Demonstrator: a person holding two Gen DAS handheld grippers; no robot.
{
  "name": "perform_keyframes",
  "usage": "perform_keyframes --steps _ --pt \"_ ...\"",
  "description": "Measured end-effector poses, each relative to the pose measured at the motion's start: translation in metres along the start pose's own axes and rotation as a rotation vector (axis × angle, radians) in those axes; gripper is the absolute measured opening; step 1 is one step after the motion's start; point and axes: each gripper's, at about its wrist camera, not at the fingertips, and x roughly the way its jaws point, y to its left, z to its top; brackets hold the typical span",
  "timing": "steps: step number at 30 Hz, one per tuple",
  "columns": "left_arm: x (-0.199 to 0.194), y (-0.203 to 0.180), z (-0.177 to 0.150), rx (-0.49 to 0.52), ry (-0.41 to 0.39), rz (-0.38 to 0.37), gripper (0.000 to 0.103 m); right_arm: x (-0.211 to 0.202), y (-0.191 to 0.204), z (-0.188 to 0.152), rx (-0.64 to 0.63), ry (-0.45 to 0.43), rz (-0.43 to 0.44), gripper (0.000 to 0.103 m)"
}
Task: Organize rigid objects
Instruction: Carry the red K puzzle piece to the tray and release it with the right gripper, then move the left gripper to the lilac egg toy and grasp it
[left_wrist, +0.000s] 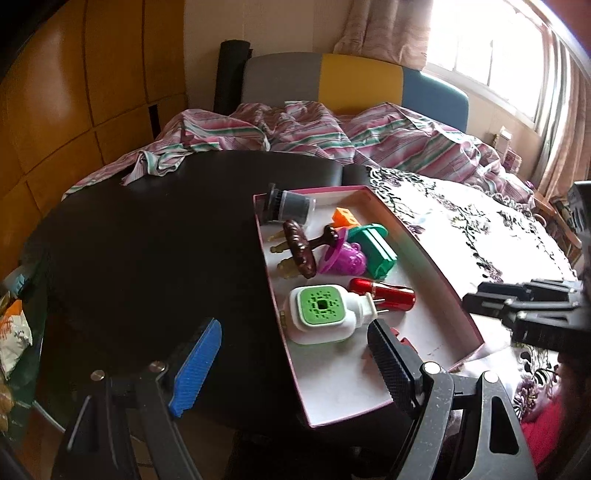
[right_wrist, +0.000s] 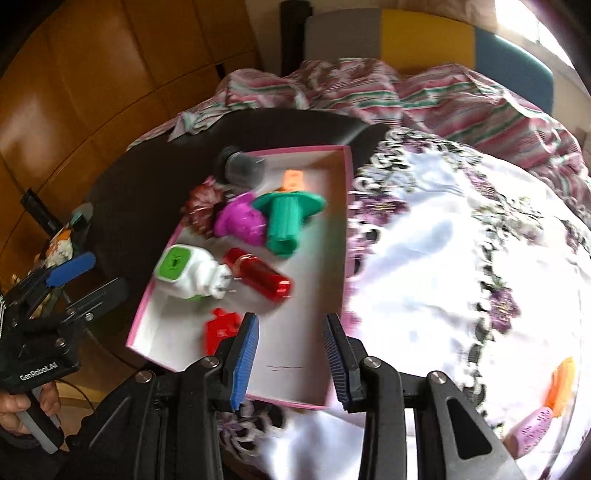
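1. You have most of the toys in the pink box (left_wrist: 436, 273) already. The box sits on the surface (left_wrist: 147, 240), half on the dark part and half on the flowery cloth (left_wrist: 480, 229).
2. Inside it you can see a white plug with a green top (left_wrist: 321, 310), a red tube (left_wrist: 384, 293), a green piece (left_wrist: 373, 247), a purple toy (left_wrist: 343, 260), a small orange block (left_wrist: 345, 216), a brown toy (left_wrist: 301, 247) and a dark brush thing (left_wrist: 291, 206) leaning on the far corner.
3. You are not done, I think. Two things lie out on the cloth, well apart from the box: an orange piece (right_wrist: 561, 384) and a light purple piece (right_wrist: 532, 428) just beside it.
4. Your left hand-held gripper (left_wrist: 295, 363) has its jaws wide apart over the near end of the box, with nothing in them.
5. Your right hand-held gripper (right_wrist: 291, 360) has its jaws only a little apart, also with nothing between them. It hangs over the near end of the box.
6. Only the right view shows you the two left-out pieces. It also shows a red piece (right_wrist: 218, 328) near the front of the box, which the left view mostly hides behind a finger.
7. Only the left view shows you the brown toy sharply, with yellowish bits under it. The right view is blurry.
8. Each view shows you the other hand-held gripper off to the side.
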Motion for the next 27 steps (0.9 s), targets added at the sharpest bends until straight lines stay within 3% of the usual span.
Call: perform_keyframes --steps 10,23,25,27 --pt "0.000 -0.029 0.006 0.074 -0.003 -0.047 0.082 -0.031 -0.082 -0.011 0.162 -0.032 -0.120 0.036" --pt "0.006 -0.104 0.019 0.234 -0.006 -0.165 0.082 -0.094 -0.214 -0.042 0.543 -0.169 -0.237 0.036" --pt "0.008 -0.115 0.020 0.257 -0.004 -0.179 0.082 -0.099 -0.227 -0.050 0.596 -0.196 -0.244 0.036" --pt "0.011 -0.129 0.021 0.279 0.001 -0.202 0.082 -0.103 -0.247 -0.064 0.704 -0.236 -0.188 0.036"
